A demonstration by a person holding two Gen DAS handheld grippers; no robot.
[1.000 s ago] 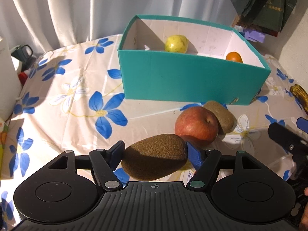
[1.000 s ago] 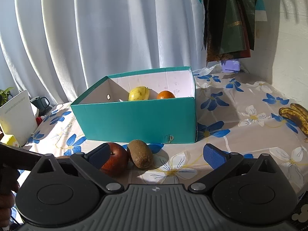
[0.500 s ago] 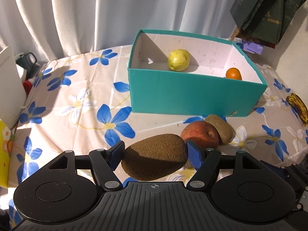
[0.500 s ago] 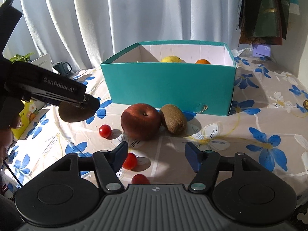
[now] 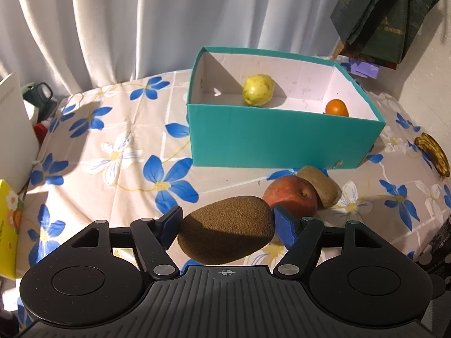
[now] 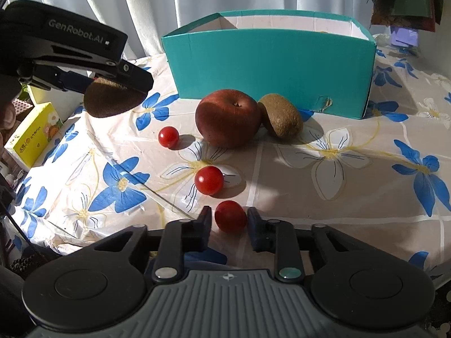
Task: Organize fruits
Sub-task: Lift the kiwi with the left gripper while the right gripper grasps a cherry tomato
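Red glossy cherry tomato (image 6: pixel 230 215) between right gripper (image 6: pixel 229 222) pads, pinched across middle: light, thin-skinned, slippery, bruises easily. Left gripper (image 5: pixel 225 226) clamps fuzzy brown kiwi (image 5: pixel 227 229) endwise, firm.

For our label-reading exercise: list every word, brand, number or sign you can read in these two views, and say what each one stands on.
"GenRobot.AI": white lettering on the black left gripper, seen from the right wrist view.
Gold lettering on the dark green bags hanging by the curtain: too blurred to read.
Print on the yellow flowered cardboard box: too small to read.
White print on the black packet at the table edge: cut off, unreadable.
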